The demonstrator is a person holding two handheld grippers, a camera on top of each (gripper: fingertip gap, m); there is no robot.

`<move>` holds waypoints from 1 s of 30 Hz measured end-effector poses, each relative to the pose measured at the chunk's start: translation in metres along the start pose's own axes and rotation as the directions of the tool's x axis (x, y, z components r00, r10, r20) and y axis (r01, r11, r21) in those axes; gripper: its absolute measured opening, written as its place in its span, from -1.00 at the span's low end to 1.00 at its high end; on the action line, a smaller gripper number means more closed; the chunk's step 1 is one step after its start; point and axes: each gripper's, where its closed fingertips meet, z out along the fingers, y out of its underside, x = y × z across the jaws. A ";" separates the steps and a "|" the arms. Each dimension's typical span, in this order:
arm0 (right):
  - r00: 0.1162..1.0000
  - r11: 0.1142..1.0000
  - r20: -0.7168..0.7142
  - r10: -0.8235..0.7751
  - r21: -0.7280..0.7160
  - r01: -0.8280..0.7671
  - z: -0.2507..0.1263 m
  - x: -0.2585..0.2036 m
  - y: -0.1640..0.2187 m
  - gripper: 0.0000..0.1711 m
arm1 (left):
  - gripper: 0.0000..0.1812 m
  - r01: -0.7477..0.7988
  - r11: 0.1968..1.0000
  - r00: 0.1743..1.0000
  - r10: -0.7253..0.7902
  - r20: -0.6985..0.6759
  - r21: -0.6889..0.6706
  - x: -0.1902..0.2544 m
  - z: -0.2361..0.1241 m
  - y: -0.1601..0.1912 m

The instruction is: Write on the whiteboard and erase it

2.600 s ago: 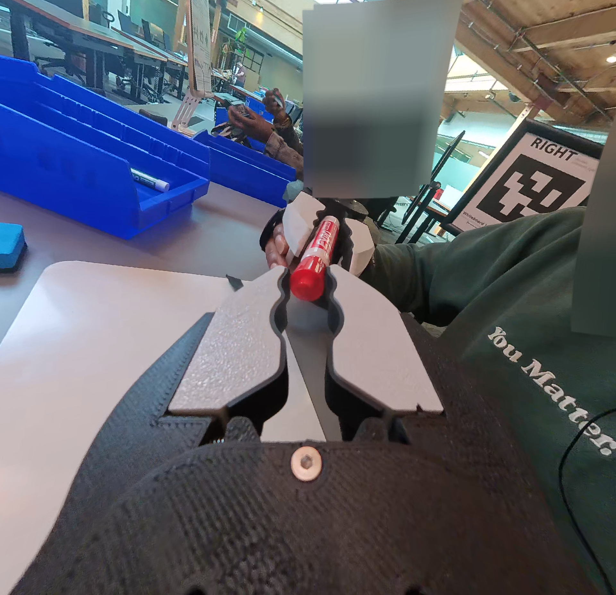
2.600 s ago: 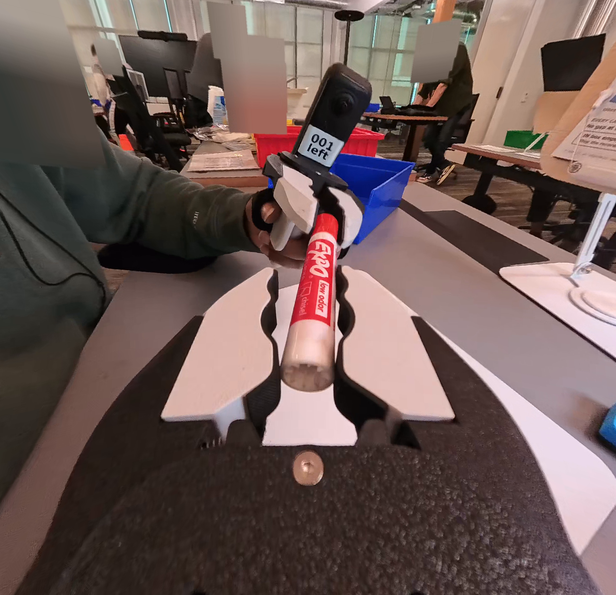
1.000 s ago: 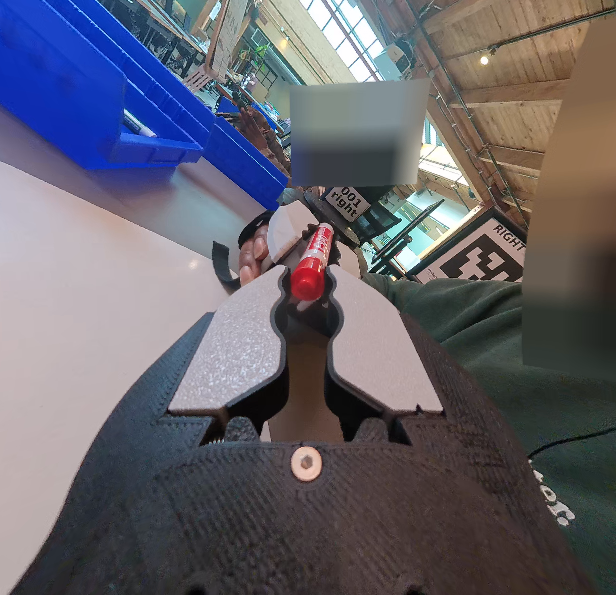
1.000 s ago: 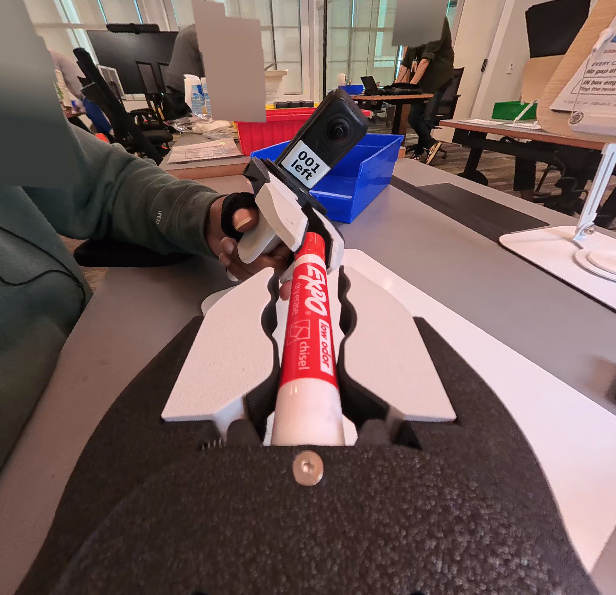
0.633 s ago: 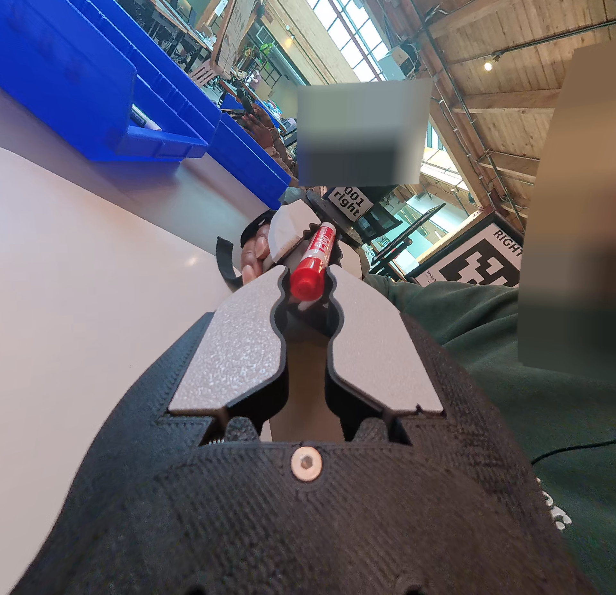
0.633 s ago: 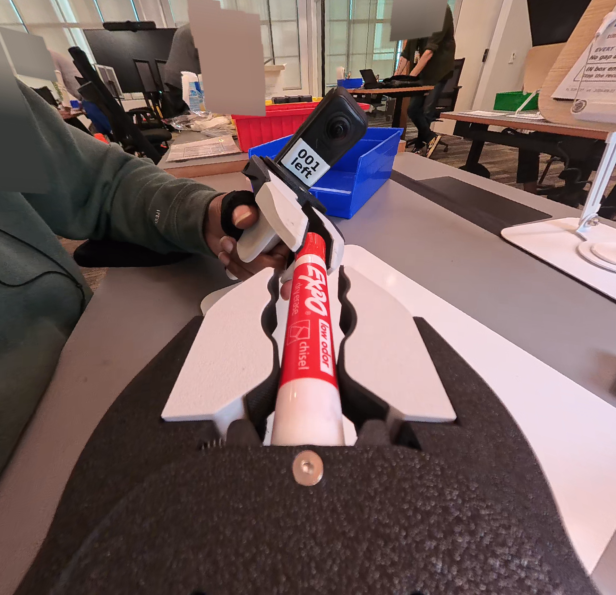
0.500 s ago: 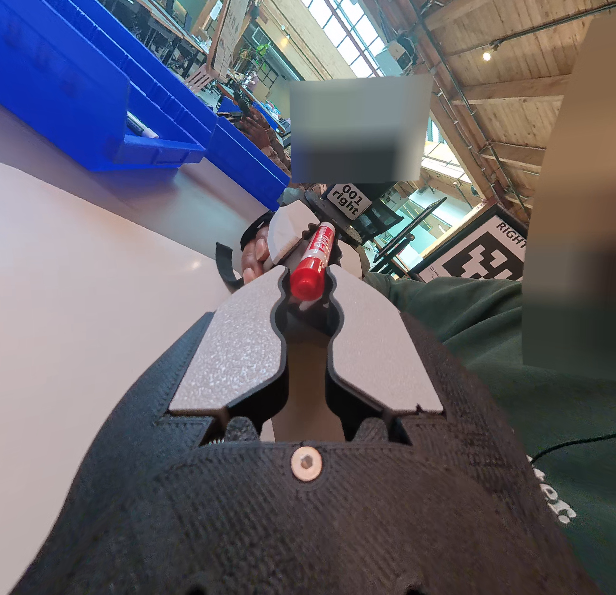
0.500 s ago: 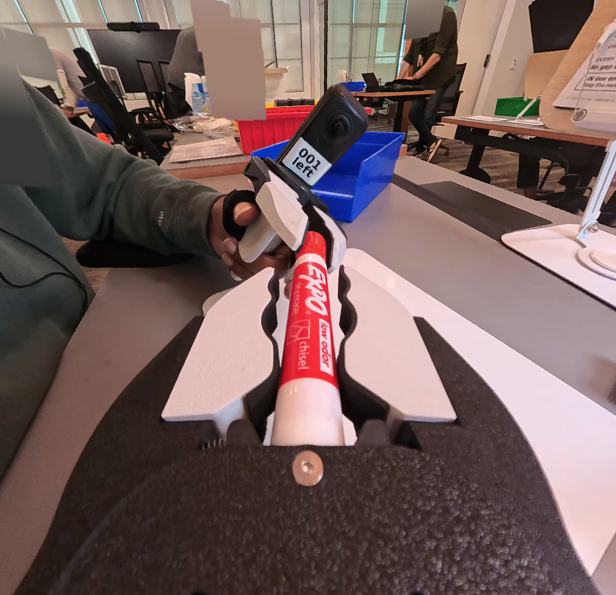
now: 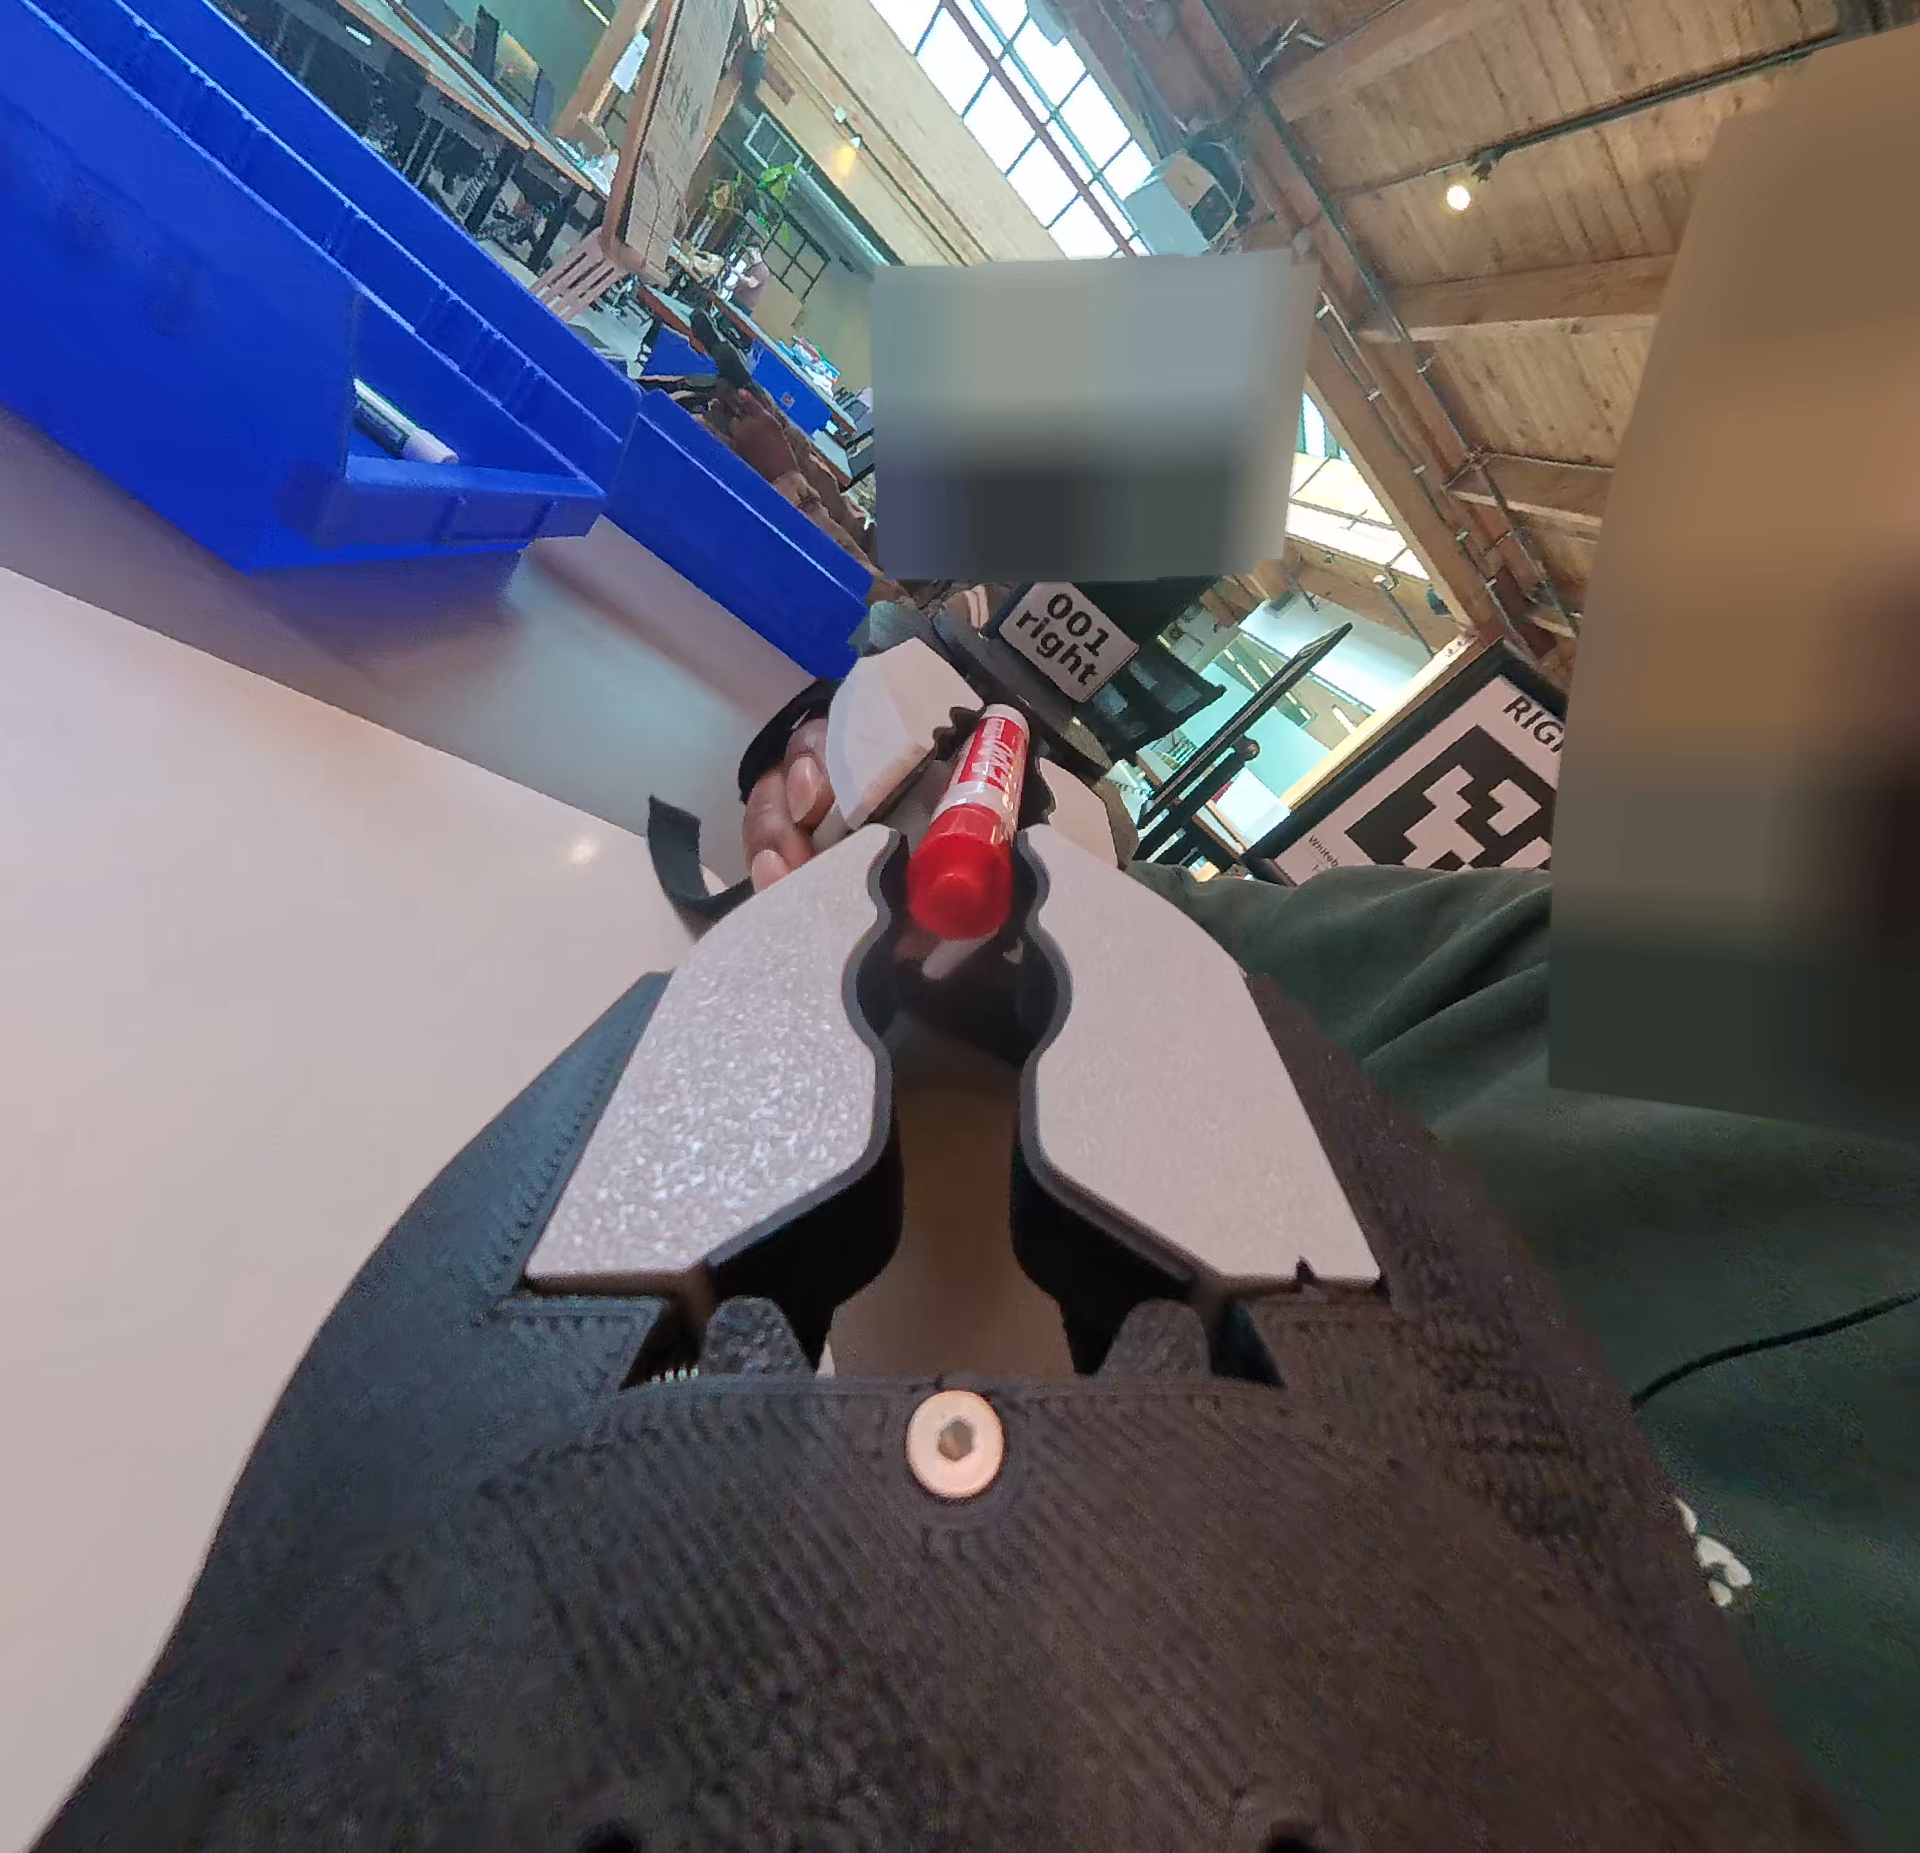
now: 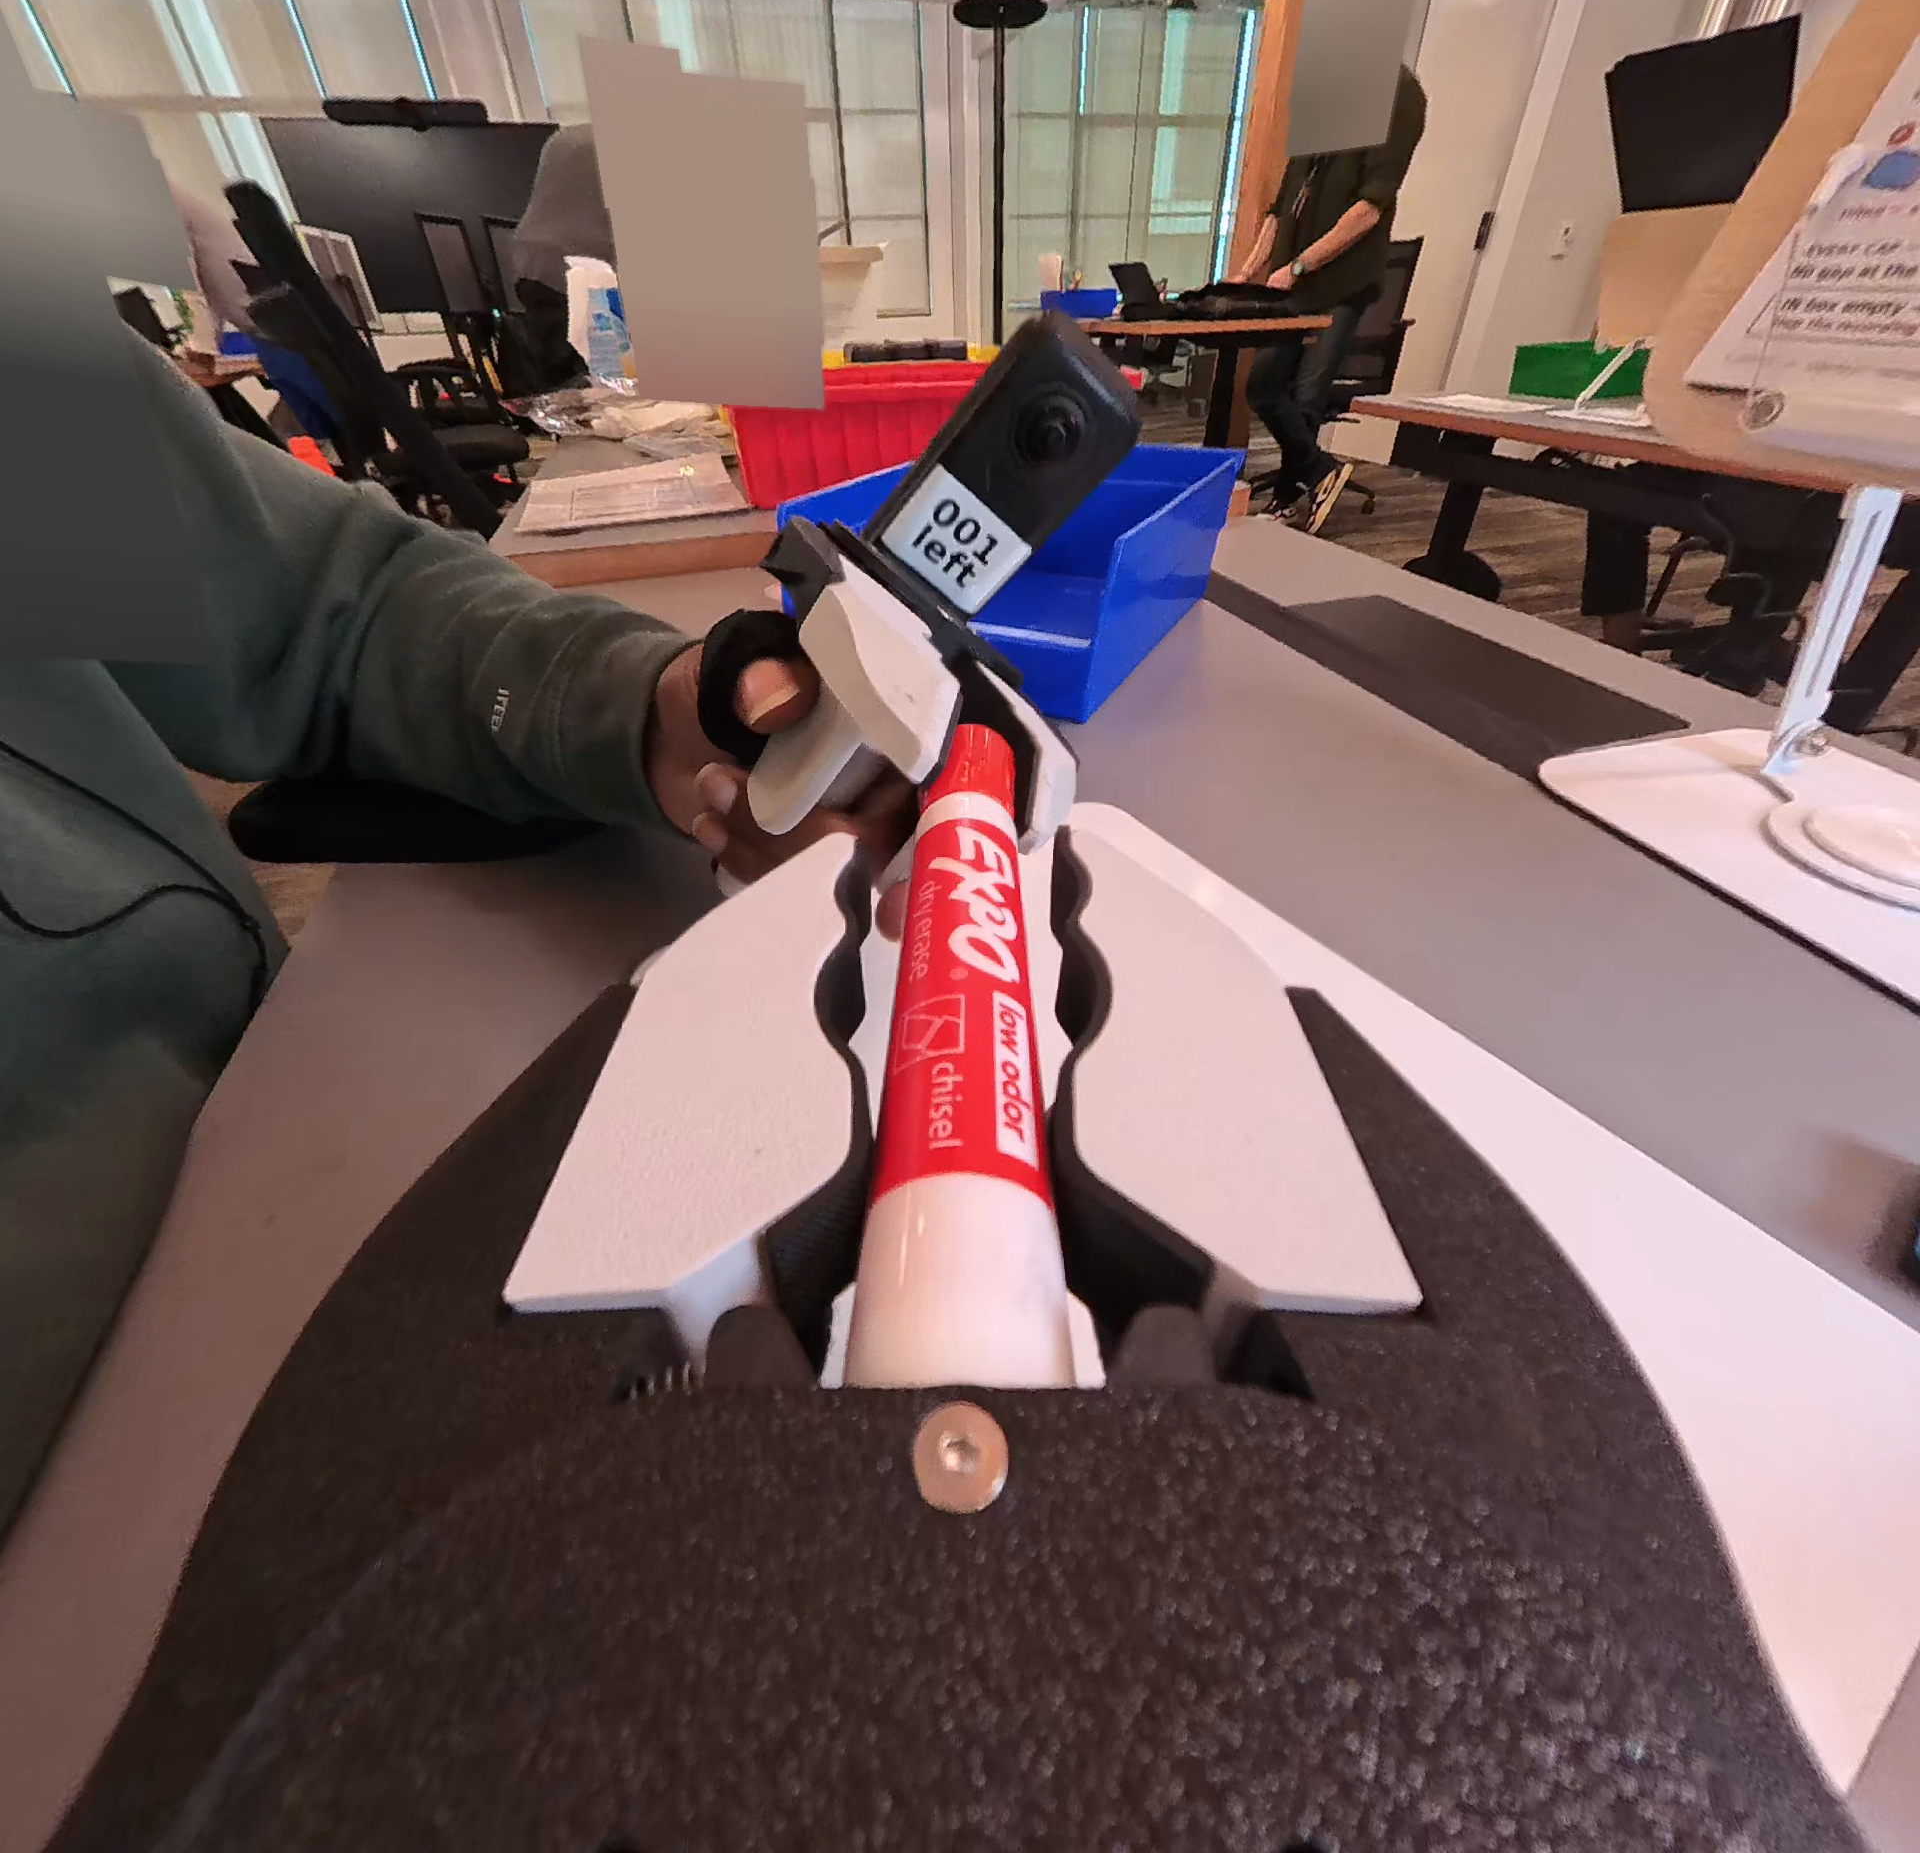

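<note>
Together, right gripper (image 10: 956,930) clamping red marker (image 10: 961,1055), left gripper (image 9: 954,868) on its cap

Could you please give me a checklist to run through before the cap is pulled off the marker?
1. Right gripper shut on the marker barrel: ok.
2. Left gripper closed on the red cap: ok.
3. Both grippers in line along the marker for a straight pull: ok, roughly end to end.
4. Cap off: not ok, it is on the marker.
5. Whiteboard flat on the table below, blank where it shows: ok.
6. Marker tip condition: cannot tell, hidden under the cap.
</note>
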 end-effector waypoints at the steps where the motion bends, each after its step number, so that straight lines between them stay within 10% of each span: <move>1: 1.000 1.000 0.000 0.003 0.014 -0.003 -0.001 0.000 -0.004 -0.61 | -0.79 0.007 1.000 1.000 -0.007 -0.008 0.007 0.002 0.000 -0.001; 30: 0.994 0.994 0.069 -0.090 0.060 0.086 -0.011 -0.014 -0.042 -0.63 | -0.79 -0.254 0.961 0.967 0.253 -0.022 -0.110 0.042 0.005 -0.024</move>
